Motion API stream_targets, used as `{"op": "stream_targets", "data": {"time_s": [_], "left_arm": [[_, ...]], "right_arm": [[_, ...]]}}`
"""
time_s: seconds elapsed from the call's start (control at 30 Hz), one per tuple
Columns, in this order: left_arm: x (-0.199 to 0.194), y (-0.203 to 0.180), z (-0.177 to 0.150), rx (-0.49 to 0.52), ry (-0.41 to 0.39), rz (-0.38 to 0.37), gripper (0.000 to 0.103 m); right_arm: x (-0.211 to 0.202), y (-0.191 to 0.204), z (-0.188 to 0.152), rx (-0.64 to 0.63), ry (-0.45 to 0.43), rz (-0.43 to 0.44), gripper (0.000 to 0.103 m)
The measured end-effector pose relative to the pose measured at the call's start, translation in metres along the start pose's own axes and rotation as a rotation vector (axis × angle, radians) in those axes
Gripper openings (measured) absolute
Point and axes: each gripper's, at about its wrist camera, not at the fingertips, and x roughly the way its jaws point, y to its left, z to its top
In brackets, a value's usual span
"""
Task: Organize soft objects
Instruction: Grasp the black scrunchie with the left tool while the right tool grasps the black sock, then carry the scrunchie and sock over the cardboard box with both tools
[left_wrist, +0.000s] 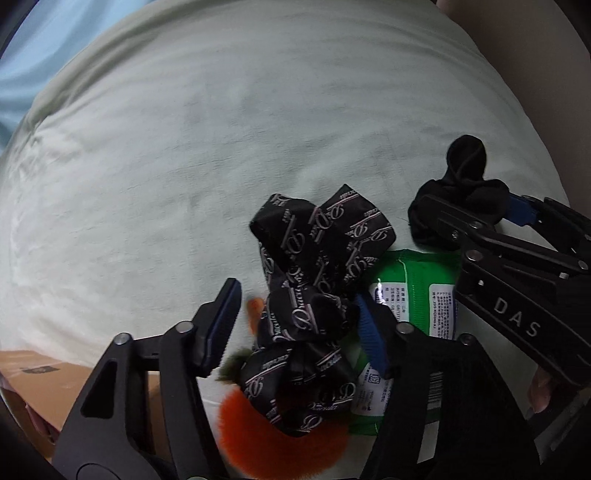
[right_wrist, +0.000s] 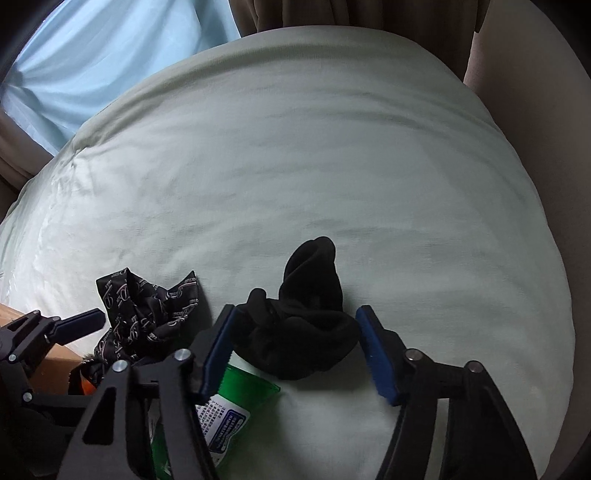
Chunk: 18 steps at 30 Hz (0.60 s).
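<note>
The left wrist view alone shows a fuzzy orange thing (left_wrist: 284, 439) under the black printed cloth (left_wrist: 317, 295) and most of the green packet (left_wrist: 413, 288). The right wrist view alone shows the whole black sock (right_wrist: 306, 332). All lie on the pale bed sheet (right_wrist: 295, 166).

The cloth is crumpled and shiny, with pale writing on it. The left gripper (left_wrist: 299, 325) is around it; one pad touches it, the other may not. The sock is soft and bunched. The right gripper (right_wrist: 295, 350) is around it, pads touching its sides, perhaps squeezing.
</note>
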Motion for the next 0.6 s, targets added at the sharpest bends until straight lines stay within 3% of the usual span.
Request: {"op": "stream_targets", "data": {"time_s": [0.1,0.23,0.43,0.6], "left_arm": [[-0.001,-0.005,0.002,0.025,-0.003,-0.004,0.04],[-0.009,-0.002,0.003,-0.002,-0.014,-0.021,0.037],[-0.039,0.006,0.0,-0.035,-0.054,-0.03,0.036],[-0.084,0.011,-0.006,-0.069,-0.103,-0.049,0.036]], "right_arm": [[0.0,0.005,0.001,-0.008,0.006,-0.002,0.033],[-0.004,0.004,-0.002,0.008,0.007,0.005,0.025],[-0.029,0.004,-0.004,0.023,-0.033,0.009,0.023],[-0.075,0.004,-0.005,0.016,-0.099,-0.014,0.023]]}}
